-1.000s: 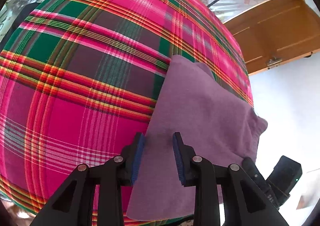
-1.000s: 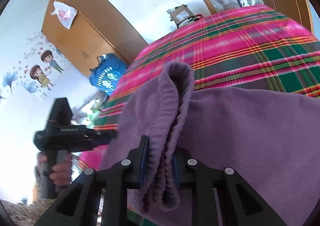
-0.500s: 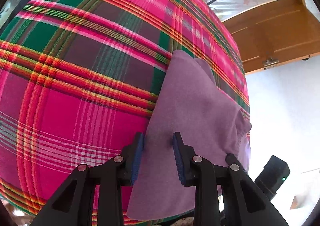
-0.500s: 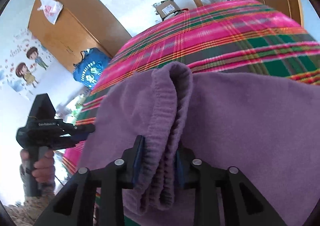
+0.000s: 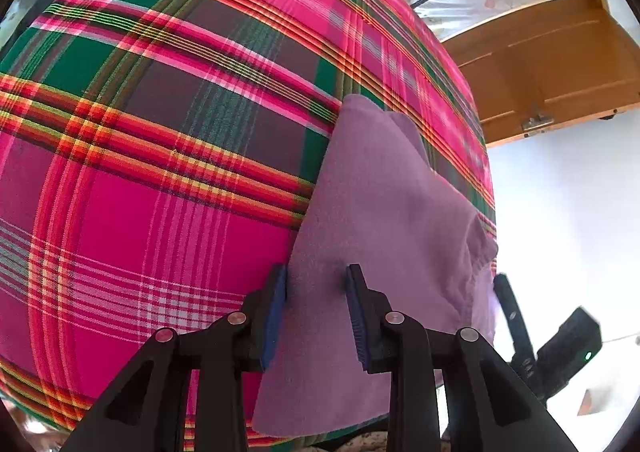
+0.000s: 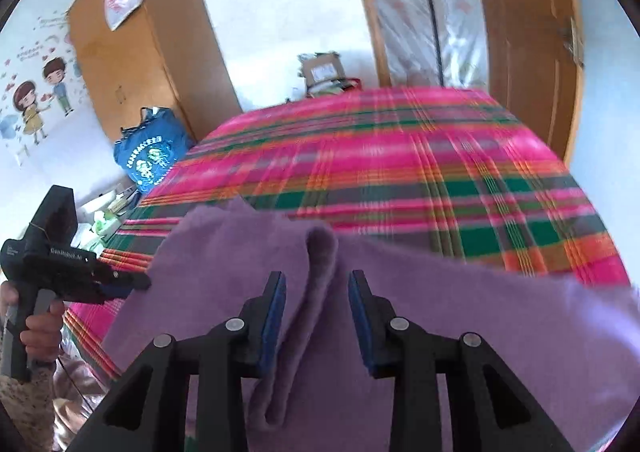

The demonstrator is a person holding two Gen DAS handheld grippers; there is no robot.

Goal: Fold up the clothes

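Observation:
A purple knit garment [image 5: 384, 220] lies folded at the near corner of a bed with a pink, green and orange plaid cover [image 5: 160, 156]. My left gripper [image 5: 316, 284] is open, its blue pads straddling the garment's left edge just above the cloth. In the right wrist view the same purple garment [image 6: 460, 332] spreads across the foreground with a raised ridge of folded hem running between the fingers. My right gripper [image 6: 316, 288] is open around that ridge, pads apart from it. The left gripper's body [image 6: 60, 264] and the hand holding it appear at the far left.
A wooden wardrobe [image 6: 148, 52] with a plastic bag on it stands behind the bed, a blue bag [image 6: 152, 156] at its foot. A wooden door [image 6: 528, 32] and plastic-covered frame are right. A cardboard box [image 6: 324, 72] sits beyond the plaid cover [image 6: 400, 156].
My right gripper opened and let go of the bunched purple hem, which now rests on the bed. The left gripper stayed open and shifted slightly along the garment's edge.

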